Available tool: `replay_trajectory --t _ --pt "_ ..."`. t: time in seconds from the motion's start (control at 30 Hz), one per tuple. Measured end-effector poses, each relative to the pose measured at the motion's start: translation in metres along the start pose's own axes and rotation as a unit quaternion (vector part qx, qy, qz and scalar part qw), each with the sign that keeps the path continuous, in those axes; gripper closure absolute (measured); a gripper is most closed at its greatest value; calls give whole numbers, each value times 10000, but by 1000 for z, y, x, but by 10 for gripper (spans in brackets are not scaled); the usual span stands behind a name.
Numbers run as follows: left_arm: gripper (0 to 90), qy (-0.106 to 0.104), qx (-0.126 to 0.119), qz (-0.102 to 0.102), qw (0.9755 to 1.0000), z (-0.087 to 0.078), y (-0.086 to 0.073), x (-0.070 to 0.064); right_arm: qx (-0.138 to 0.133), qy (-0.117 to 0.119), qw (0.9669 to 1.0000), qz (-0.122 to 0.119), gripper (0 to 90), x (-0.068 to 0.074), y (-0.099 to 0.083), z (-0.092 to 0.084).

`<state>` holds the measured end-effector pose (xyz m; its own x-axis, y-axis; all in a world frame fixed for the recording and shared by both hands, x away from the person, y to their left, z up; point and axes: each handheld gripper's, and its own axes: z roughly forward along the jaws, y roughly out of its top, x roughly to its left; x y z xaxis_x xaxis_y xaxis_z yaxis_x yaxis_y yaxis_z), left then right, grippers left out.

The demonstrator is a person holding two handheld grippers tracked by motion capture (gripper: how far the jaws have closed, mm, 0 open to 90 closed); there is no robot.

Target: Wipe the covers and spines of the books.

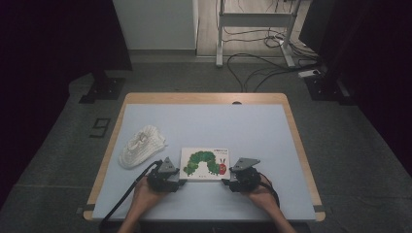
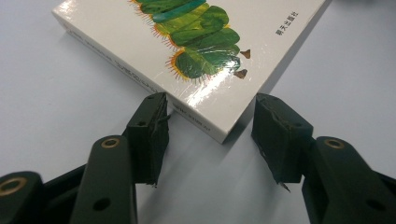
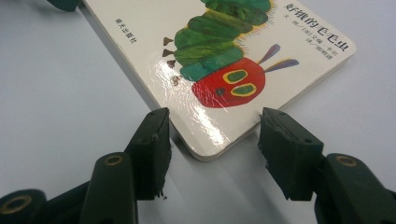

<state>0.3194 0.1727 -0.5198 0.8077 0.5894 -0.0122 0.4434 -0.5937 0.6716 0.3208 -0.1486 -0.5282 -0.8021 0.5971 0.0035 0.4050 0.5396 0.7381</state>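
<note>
Lying flat near the front middle of the desk [image 1: 204, 121] in the high view is one picture book [image 1: 205, 164], its cover showing a green caterpillar with a red head. One white knitted cloth [image 1: 140, 145] sits bunched just left of the book, apart from it. Two hands come in from the bottom edge, one at each near corner of the book: the left hand-held gripper [image 1: 180, 181] at the book's near left corner and the right hand-held gripper [image 1: 225, 182] at its near right corner. From this height the jaw tips are too small to read. Beyond the desk, cables and a metal stand on the floor fade into darkness.

In the left gripper view, the left hand-held gripper [image 2: 208, 122] has its two black jaws standing apart on either side of one corner of the book [image 2: 187, 70]. The pad on the picture's left looks to be just at the book's edge, the other stands clear of it, so the grip is released. The far part of the cover is cut off by the frame.

In the right gripper view, the right hand-held gripper [image 3: 212, 135] straddles the book's [image 3: 219, 74] rounded corner below the red head. Both pads stand clear of its edges, so it too is released. The top of the caterpillar is cut off.
</note>
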Motion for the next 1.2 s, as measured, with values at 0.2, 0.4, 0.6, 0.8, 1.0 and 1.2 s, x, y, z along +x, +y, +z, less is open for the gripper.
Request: replay_trajectory --t 0.2,0.4,0.6,0.8,1.0,1.2 --pt "470 85 -9 -70 9999 5 6 10 -29 -68 10000 55 435 -7 5 6" --pt "440 171 -2 -126 9998 12 13 20 -24 -166 9998 77 460 -17 11 12" --pt "441 288 1 -132 9995 18 20 30 -3 -266 9996 138 477 -27 18 19" --pt "440 296 -22 -189 9994 22 25 41 -15 -332 9992 211 483 -35 24 25" --pt "436 325 -50 -253 9991 26 28 49 -5 -402 9990 206 494 -41 29 30" --pt "424 343 -92 -315 9989 27 28 52 20 -404 9989 218 496 -46 32 33"
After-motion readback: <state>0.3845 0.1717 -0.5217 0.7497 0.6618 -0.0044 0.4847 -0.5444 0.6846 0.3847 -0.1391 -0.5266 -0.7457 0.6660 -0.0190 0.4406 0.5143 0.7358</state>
